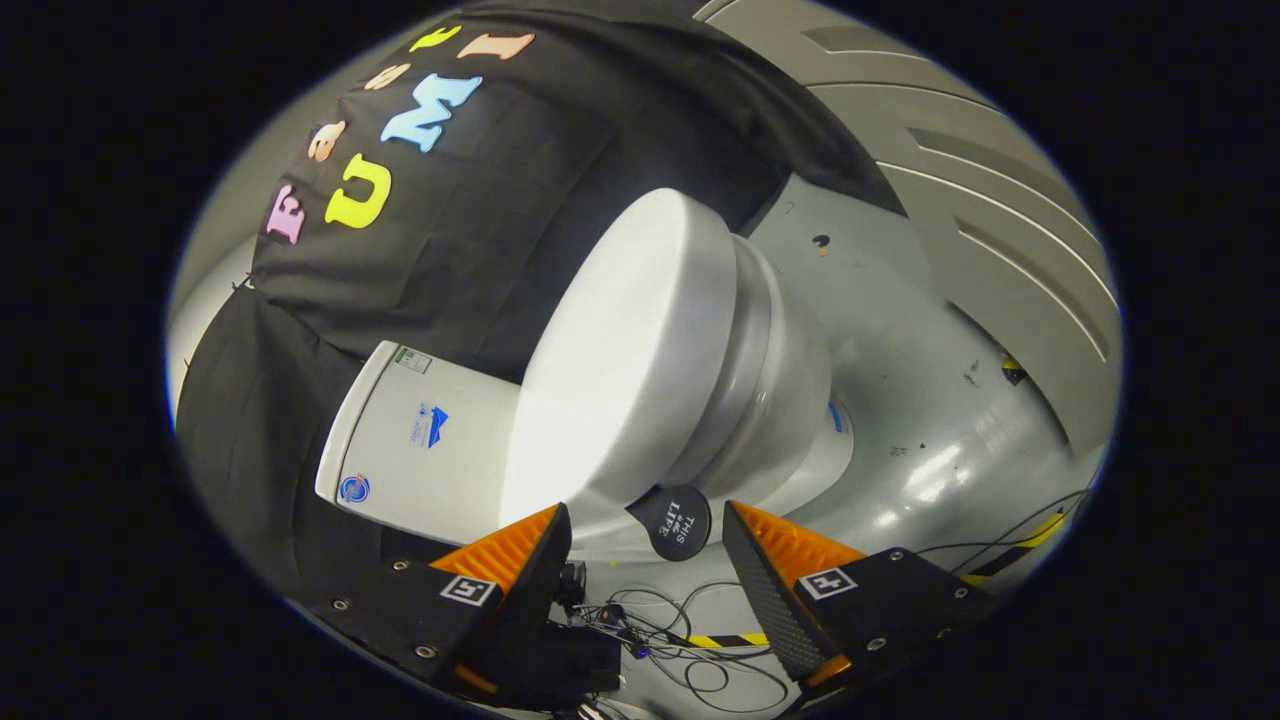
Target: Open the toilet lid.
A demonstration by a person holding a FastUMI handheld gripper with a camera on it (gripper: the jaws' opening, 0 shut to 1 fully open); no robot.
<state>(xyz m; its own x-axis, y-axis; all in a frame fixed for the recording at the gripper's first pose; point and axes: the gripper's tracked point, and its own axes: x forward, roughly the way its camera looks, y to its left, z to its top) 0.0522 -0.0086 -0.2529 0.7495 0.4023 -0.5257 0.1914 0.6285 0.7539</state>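
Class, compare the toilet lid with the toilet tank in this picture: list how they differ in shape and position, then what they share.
The toilet lid is a rounded oval; the toilet tank is a boxy block. The lid lies closed over the bowl, just beyond the open tool; the tank sits behind the lid against the black cloth. The tank carries stickers; the lid is plain. Both are glossy white.

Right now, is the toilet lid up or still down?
Down. The white lid lies flat on the bowl, no gap showing. The open gripper sits just short of it, touching nothing.
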